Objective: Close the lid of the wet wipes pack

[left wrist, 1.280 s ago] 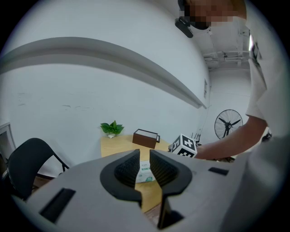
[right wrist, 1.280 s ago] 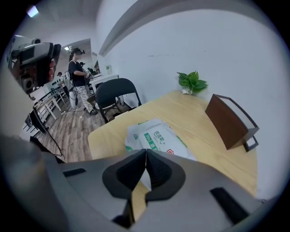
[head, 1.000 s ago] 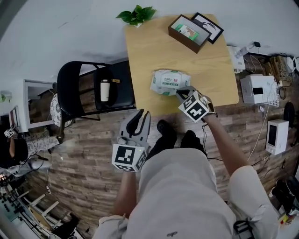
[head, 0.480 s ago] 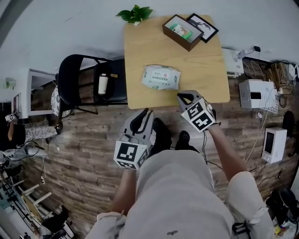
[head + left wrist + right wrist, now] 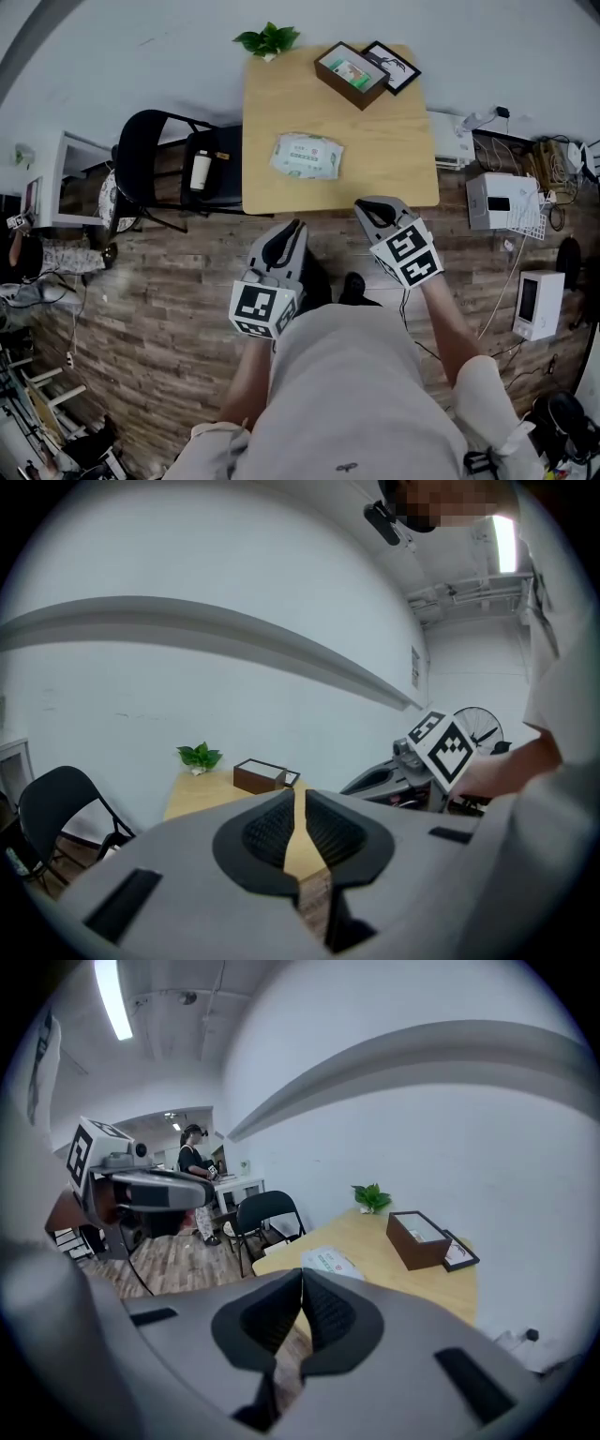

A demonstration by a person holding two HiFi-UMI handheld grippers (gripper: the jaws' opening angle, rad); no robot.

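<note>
Wet wipes pack lying flat on the table, left of the middle and a bit nearer the near edge than the far one. Nothing touching it, nothing on top of it.

Lid-wise: no flap sticking up anywhere, top looking smooth in the head view and the right gripper view, so probably shut already. Can't swear to it though, way too small from up here to spot the seam.

Left gripper and right gripper both off the table, held short of the near edge over the wooden floor, well apart from the pack. Both clenched on nothing. Left one's ribbed pads all but pressed together, just a sliver of table showing through. Right one same deal, squeezed tight on air.

Rest of the tabletop: little plant at the far left corner, brown box by the far edge, picture frame just beside it toward the far right corner. Black folding chair next to the left edge, bottle on its seat.

Progress guess: basically done. Nothing obvious left, except maybe a quick press on the lid to be sure of the snap. If not fully latched, would take one gripper over the pack and a push straight down on top.
</note>
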